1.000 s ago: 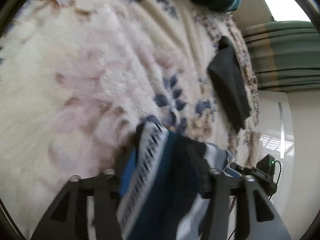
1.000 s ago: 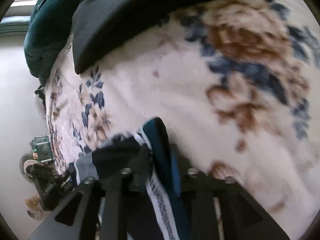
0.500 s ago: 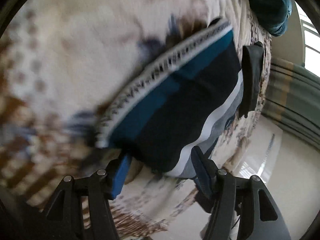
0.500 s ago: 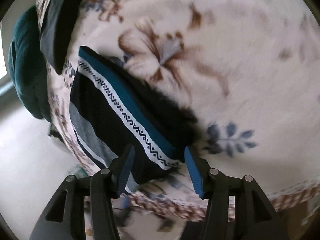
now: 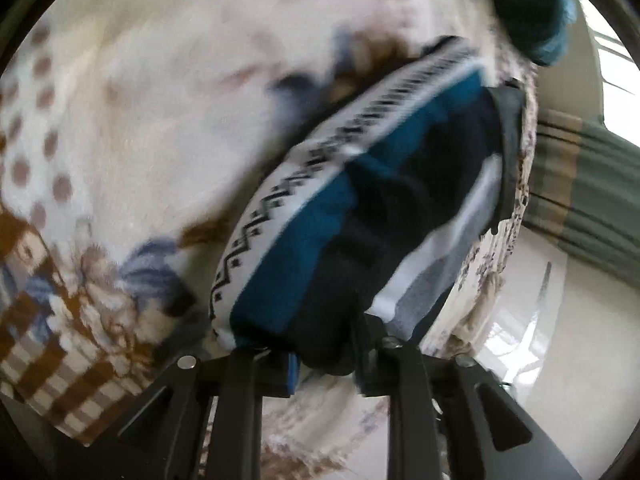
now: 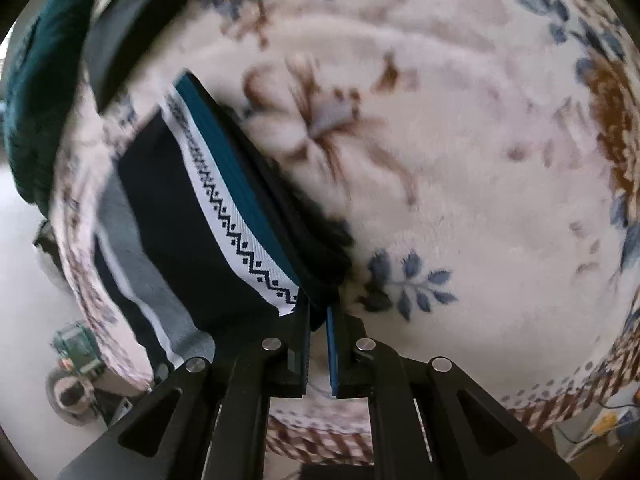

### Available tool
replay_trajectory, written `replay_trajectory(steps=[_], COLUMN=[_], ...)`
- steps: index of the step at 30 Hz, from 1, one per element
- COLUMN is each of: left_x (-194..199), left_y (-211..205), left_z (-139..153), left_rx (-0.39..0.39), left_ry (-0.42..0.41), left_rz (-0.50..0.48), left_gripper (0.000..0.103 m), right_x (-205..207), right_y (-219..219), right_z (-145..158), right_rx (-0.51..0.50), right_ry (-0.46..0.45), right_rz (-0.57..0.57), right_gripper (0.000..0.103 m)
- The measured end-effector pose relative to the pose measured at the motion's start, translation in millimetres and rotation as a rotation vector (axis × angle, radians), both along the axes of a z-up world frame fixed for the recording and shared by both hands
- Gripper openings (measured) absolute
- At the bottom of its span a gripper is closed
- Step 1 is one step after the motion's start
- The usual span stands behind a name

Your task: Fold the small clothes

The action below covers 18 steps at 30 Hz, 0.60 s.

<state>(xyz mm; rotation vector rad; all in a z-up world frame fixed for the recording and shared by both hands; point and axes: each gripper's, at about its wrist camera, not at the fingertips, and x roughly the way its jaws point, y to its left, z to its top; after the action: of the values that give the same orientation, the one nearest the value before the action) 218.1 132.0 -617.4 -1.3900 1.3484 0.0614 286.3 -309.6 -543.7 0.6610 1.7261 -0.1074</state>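
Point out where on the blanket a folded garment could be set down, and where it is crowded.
Free: the wide floral stretch of the blanket right of the striped garment. Crowded: the far left edge, where the dark cloth and teal bundle lie just beyond the garment, which both grippers, left gripper and right gripper, pinch.

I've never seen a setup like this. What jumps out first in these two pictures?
The folded striped garment, navy and teal with a white zigzag band, lies on a fluffy floral blanket. Both grippers, left and right, have their jaws closed on its near edge. A dark folded cloth sits just beyond it.
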Motion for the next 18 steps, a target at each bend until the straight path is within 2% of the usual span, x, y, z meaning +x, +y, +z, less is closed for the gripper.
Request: replay_trajectory(steps=[2,3,4,7,10,13,15,18], left_x=[-3.4,-4.5,-2.8,11.6,39.3,63.6,69.6,56.6], left_y=[3.6,7.2,10.3,19.0,28.1,34.9,27.8,10.8], left_z=[5.4,14.0,26.1,51.1,57.2,55.8,57.7,54.3], left_rx=[-0.008,0.004,0.036,0.117,0.222,0.306,0.341,0.411], left_ry=[0.014,-0.004,-0.025,-0.095,-0.151,-0.195,-0.215,-0.217], left_rz=[-0.026,-0.056,-0.1,-0.203,-0.248,-0.263,-0.303,-0.375], left_gripper=[0.039,0.058,0.07,0.071,0.071,0.071,0.071,0.071], right_x=[1.2,2.2,4.6,17.4,38.3,71.6,103.5,147.2], right_y=[-0.5,-2.0,-5.1,-16.0,-24.0,-10.8,25.2,114.2], right_z=[-23.7,-27.5,-27.6,-9.5,-2.5,14.1,36.2,64.2], right_rx=[0.059,0.069,0.048,-0.026,0.05,0.058,0.103,0.164], right_ry=[0.079,0.092,0.096,-0.002,-0.087,-0.176,-0.264,-0.347], right_rz=[0.025,0.038,0.073,0.172,0.18,0.231,0.347,0.603], right_gripper=[0.013,0.03,0.052,0.066,0.069,0.069,0.069,0.069])
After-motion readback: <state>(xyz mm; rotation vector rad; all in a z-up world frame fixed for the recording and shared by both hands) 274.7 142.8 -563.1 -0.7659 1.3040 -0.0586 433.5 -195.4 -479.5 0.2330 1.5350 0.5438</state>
